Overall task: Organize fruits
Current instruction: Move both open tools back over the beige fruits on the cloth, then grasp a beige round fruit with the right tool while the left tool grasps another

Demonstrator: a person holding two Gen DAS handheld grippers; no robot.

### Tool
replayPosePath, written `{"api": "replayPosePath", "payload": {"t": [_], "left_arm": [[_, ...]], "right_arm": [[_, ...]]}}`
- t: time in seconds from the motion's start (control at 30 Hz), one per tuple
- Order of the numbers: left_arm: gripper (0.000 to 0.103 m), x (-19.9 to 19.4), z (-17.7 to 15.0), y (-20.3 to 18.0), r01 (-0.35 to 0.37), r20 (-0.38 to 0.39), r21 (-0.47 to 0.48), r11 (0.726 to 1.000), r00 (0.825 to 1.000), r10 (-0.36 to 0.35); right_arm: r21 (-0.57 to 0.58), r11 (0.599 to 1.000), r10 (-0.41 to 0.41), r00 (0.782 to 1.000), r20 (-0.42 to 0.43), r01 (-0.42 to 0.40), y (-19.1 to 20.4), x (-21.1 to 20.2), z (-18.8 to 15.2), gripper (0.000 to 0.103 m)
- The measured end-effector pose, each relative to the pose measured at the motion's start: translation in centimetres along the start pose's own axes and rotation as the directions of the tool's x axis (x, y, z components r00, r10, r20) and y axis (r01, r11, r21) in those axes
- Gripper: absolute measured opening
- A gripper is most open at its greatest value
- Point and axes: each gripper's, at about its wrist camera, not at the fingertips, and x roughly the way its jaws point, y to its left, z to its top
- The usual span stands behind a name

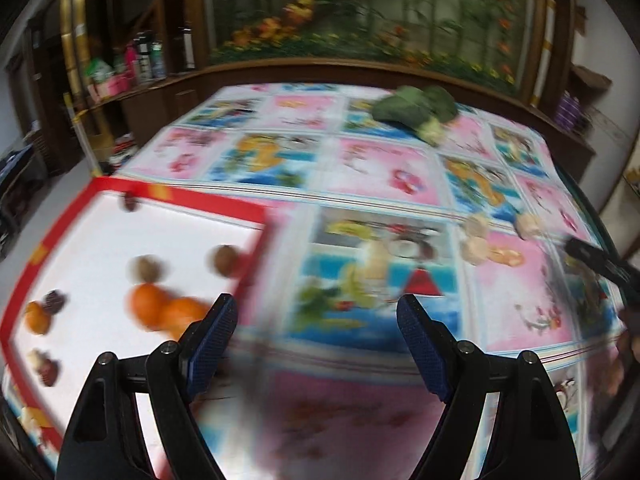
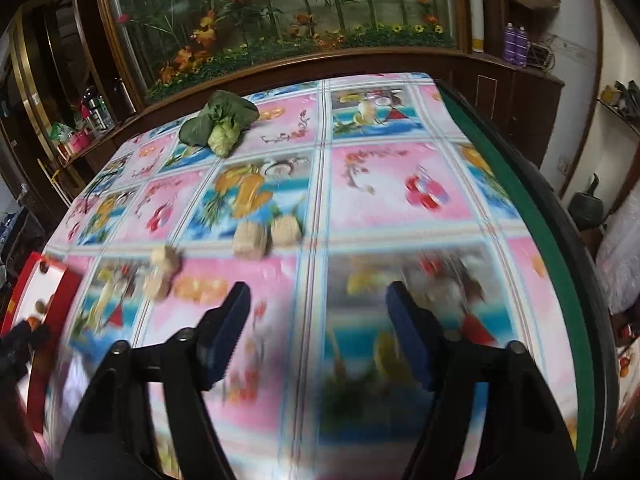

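Observation:
A white tray with a red rim (image 1: 192, 200) lies at the left of the table. It holds two oranges (image 1: 150, 310) side by side, a smaller orange (image 1: 36, 318), two brown round fruits (image 1: 146, 268) and several small dark pieces (image 1: 54, 302). My left gripper (image 1: 318, 314) hangs open and empty beside the tray's right edge, its left finger over the oranges. Several beige lumps (image 2: 250, 242) lie loose on the patterned cloth. My right gripper (image 2: 318, 300) stands open over the cloth, short of those lumps, with nothing between its fingers. The tray's corner (image 2: 68, 280) shows at the left.
Two leafy green vegetables (image 2: 220, 120) lie at the table's far side. The cloth ends at a green table edge (image 2: 532, 200) on the right. A dark wooden cabinet with a flower display (image 2: 280, 20) stands behind the table, and a shelf of bottles (image 1: 140, 60) to the left.

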Motion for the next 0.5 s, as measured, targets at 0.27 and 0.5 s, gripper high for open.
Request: {"api": "replayPosePath", "payload": {"t": [0.27, 0.5], "left_arm": [[0.082, 2.8, 0.4, -3.5, 0.028, -0.047, 0.059, 0.998, 0.999, -0.025], [0.081, 4.3, 1.4, -6.1, 0.055, -0.050, 0.073, 0.996, 0.997, -0.052]], "right_arm": [[-0.100, 0.995, -0.026, 0.998, -0.050, 0.021, 1.5, 4.6, 2.0, 0.051], [-0.144, 0.989, -0.040, 0.997, -0.064, 0.031, 2.6, 6.0, 3.0, 0.024]]}}
